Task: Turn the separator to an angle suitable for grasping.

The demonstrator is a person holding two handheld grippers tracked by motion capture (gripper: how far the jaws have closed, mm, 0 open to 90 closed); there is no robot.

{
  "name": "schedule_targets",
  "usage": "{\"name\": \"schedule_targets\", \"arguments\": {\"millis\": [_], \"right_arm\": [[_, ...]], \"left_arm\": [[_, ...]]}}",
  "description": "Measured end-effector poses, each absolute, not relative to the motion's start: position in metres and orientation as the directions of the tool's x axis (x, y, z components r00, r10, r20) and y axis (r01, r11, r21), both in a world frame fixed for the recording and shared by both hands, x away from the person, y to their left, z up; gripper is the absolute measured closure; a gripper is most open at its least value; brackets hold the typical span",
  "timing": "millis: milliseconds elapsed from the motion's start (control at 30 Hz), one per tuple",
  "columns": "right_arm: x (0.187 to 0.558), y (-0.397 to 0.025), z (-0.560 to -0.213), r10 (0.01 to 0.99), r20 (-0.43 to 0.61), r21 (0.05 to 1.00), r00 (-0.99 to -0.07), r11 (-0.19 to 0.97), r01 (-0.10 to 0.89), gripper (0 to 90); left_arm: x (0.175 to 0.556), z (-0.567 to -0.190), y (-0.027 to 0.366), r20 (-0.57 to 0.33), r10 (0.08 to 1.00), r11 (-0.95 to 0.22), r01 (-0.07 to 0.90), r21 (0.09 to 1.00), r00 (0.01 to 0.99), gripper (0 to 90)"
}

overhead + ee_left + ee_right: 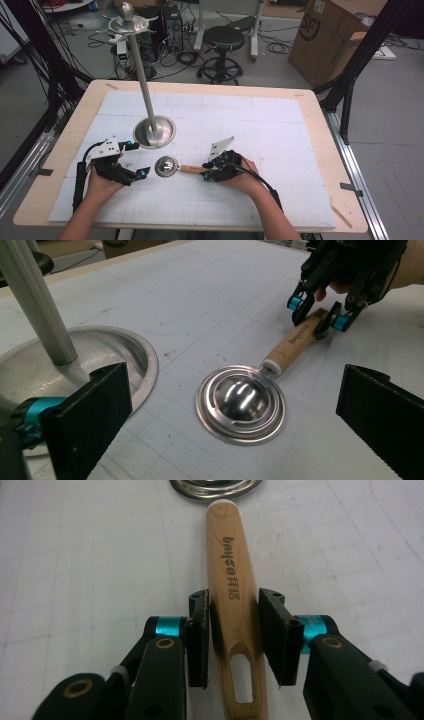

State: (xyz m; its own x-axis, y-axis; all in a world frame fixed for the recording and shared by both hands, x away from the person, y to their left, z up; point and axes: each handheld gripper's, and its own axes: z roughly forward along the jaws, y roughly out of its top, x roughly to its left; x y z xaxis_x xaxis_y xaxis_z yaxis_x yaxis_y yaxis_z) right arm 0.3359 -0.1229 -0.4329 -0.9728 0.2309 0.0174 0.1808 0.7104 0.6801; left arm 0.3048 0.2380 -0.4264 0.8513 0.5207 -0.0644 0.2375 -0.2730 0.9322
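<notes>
A metal ladle [166,166] with a wooden handle [231,580] lies flat on the white mat, bowl [241,402] to the left. My right gripper [206,171] is shut on the handle's far end, pads pressed to both sides [233,630]; the left gripper view has it at upper right [320,315]. My left gripper [137,159] stands wide open just left of the bowl, its jaws framing the bowl [235,375] without touching it. A steel stand with a round base [155,131] and a tall pole [142,75] rises behind the bowl.
The white gridded mat [260,125] covers most of the wooden table. The stand's base [115,355] lies close to my left jaw. Beyond the table's far edge are a black stool [223,39], a cardboard box [330,35], a computer tower [171,25] and floor cables.
</notes>
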Motion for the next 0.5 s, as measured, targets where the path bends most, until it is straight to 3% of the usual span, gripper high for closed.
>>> {"name": "schedule_targets", "arguments": {"millis": [267, 500], "right_arm": [[0.342, -0.116, -0.433, 0.229, 0.022, 0.686, -0.973, 0.704, 0.181, 65.7], [0.330, -0.140, -0.412, 0.305, 0.027, 0.746, -0.952, 0.628, 0.223, 53.9]], "left_arm": [[0.303, -0.429, 0.236, -0.051, 0.507, -0.316, 0.241, 0.918, 0.860, 1.9], [0.304, -0.429, 0.237, -0.068, 0.512, -0.289, 0.247, 0.925, 0.856, 1.9]]}}
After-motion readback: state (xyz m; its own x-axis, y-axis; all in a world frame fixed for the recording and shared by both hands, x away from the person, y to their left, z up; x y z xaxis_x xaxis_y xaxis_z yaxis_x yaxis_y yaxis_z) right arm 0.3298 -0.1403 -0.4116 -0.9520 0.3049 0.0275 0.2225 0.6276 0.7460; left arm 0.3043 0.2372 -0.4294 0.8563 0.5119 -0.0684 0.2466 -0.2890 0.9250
